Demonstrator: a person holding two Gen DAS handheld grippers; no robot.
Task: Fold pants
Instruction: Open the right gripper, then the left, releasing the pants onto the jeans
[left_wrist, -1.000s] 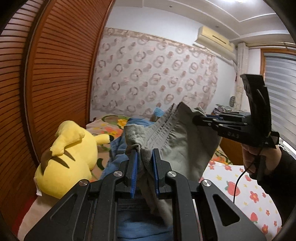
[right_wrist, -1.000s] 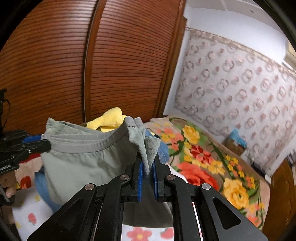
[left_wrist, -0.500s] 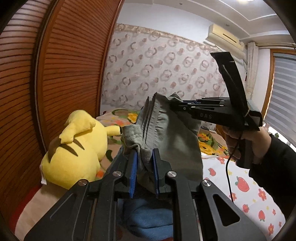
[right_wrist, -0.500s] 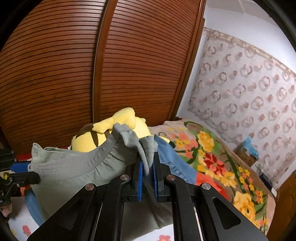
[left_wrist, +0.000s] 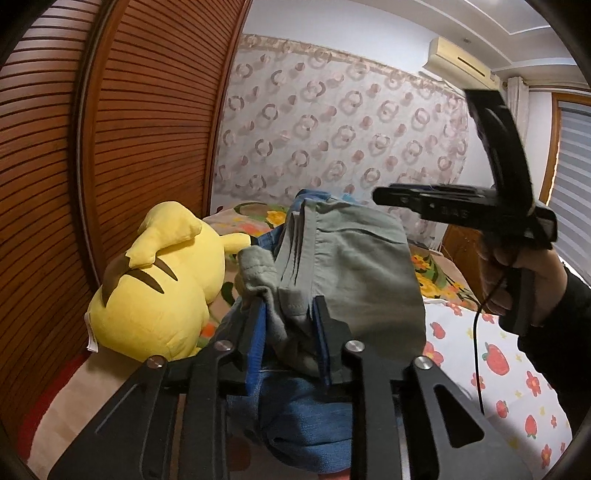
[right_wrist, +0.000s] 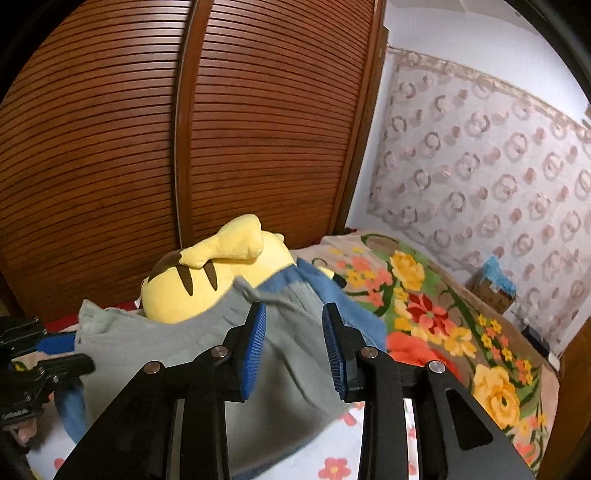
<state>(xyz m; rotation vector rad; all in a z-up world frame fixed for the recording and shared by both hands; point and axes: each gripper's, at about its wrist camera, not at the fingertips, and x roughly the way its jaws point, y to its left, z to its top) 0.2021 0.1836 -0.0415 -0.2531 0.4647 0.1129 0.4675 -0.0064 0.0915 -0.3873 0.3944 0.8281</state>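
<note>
- Left gripper (left_wrist: 289, 328): fingers (left_wrist: 256, 341) spread wide, blue pads showing; grey-green pants (left_wrist: 354, 266) bunched in the gap btwn them. Cloth sags there, touching the pads, not pinched.
- Right gripper (right_wrist: 294, 345): fingers (right_wrist: 255, 345) also wide apart. Pants (right_wrist: 177, 343) lie beyond and under the gap, waistband edge just past the tips; no pad pressing on cloth.
- In the left wrist view the right gripper (left_wrist: 384, 195) sits up and to the right of the left fingers, its tip near the top edge of the pants; can't tell if it touches. Held by the person's hand (left_wrist: 524, 273), dark sleeve, thin black cable hanging below.
- In the right wrist view the left gripper (right_wrist: 55, 354) is at the far left, at the other end of the pants.
- Pants are folded over w/ stacked waistband layers on the left side of the fold, draped over a blue garment (left_wrist: 306, 421) which lies below and btwn the left fingers.
- Yellow plush toy (left_wrist: 155, 284) left of the left fingers, beyond the right ones, against the brown slatted wardrobe door (left_wrist: 147, 129).
- All on a bed: floral blanket (right_wrist: 436, 314) ahead-right of the right fingers, white strawberry-print sheet (left_wrist: 495, 365) right of the left fingers.
- Ring-patterned curtain (left_wrist: 332, 125) on the back wall.
</note>
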